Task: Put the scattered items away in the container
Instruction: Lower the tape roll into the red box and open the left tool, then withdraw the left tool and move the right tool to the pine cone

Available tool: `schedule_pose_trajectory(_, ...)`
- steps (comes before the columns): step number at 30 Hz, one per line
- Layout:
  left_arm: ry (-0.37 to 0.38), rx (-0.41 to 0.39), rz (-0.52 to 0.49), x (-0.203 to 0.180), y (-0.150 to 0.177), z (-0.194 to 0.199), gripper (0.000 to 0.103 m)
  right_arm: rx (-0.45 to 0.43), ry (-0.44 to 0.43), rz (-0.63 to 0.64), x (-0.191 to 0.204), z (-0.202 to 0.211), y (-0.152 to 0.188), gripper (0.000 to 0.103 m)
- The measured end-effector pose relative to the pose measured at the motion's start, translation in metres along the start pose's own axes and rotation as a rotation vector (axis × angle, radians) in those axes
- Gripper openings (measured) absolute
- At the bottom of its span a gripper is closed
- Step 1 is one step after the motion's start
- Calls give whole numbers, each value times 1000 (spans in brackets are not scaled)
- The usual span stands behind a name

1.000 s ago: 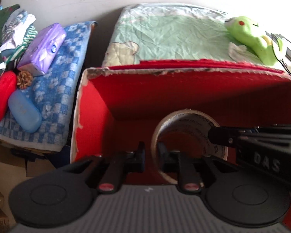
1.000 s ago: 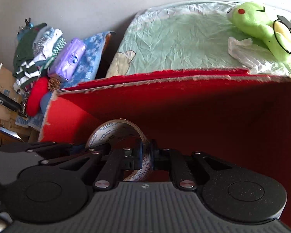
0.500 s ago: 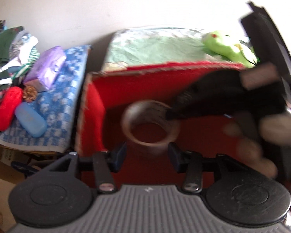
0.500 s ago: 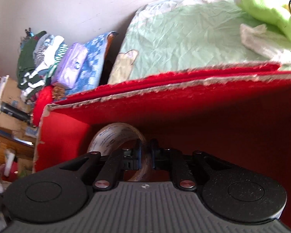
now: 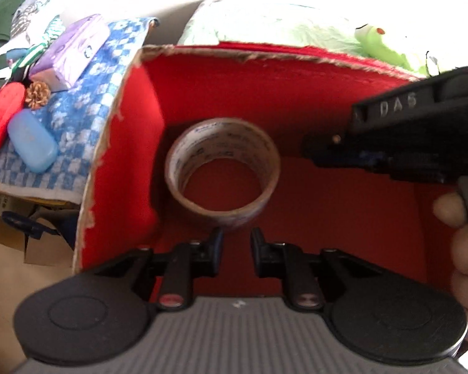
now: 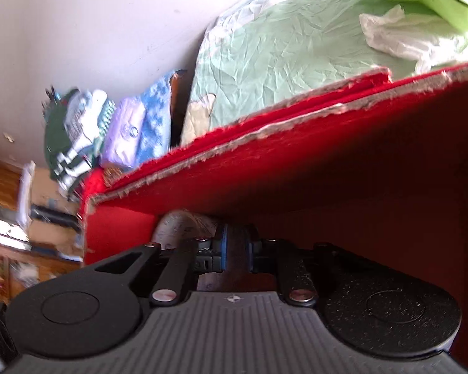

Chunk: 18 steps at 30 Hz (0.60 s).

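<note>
A roll of brown packing tape [image 5: 222, 171] lies inside the red cardboard box [image 5: 134, 131], near its left wall. My left gripper [image 5: 236, 243] is open and empty, just in front of the roll and apart from it. My right gripper [image 6: 235, 247] is open a little and empty, over the box at the right; it also shows in the left wrist view [image 5: 315, 149], apart from the roll. In the right wrist view only the top of the roll [image 6: 177, 224] shows behind the fingers, below the box's far wall [image 6: 296, 162].
Left of the box a blue checked cloth [image 5: 78, 118] carries a purple tissue pack [image 5: 70, 51], a pine cone [image 5: 37, 95], a blue case [image 5: 31, 145] and a red case [image 5: 1, 118]. Behind the box lie a green bedsheet [image 6: 296, 62] and a green plush frog [image 5: 380, 46].
The right gripper has let go of the tape roll and pulled back to the right. The roll now lies in the box. The left gripper has opened and drawn back from it.
</note>
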<state>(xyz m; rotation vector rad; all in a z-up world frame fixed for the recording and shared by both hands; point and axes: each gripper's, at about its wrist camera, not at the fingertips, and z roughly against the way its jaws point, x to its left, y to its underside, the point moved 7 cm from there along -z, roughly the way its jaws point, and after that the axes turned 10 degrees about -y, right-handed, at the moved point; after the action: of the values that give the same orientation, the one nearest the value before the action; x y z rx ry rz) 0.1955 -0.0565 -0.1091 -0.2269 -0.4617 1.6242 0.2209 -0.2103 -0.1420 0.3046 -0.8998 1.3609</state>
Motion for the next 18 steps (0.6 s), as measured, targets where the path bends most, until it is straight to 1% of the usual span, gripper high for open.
schedule_pose_trajectory(1,-8,-5,-1,-1,-1,0,19,55,36,47,3,-9,5,15)
schedule_pose_trajectory(2,-13,-4,-1,-2,-1,0,19,112,48,85,6,-19,11,15)
schedule_pose_trajectory(3,-16,-5,-1,-2,0,0,19,147,21,97,10,-26,15,12)
schedule_pose_trajectory(4,-19,-15,2,-2,0,1,19,179,-24,105,14,-32,18,12)
schedule_pose_trajectory(5,-26,-30,1,-3,0,2,19,195,-68,114,19,-34,19,4)
schedule_pose_trajectory(8,-55,-54,-26,-8,0,4,20,204,-105,85,16,-37,19,4)
schedule_pose_trajectory(10,-67,-59,-53,-12,0,4,20,233,-106,39,11,-42,19,9)
schedule_pose_trajectory(11,-66,-60,-65,-13,0,4,22,240,-97,26,9,-43,20,14)
schedule_pose_trajectory(13,-60,-57,-79,-12,3,4,28,236,-100,25,9,-42,21,15)
schedule_pose_trajectory(16,-39,-56,-88,-11,7,6,29,234,-102,37,10,-37,23,19)
schedule_pose_trajectory(18,-44,-45,-88,-13,11,7,32,236,-93,49,10,-35,24,21)
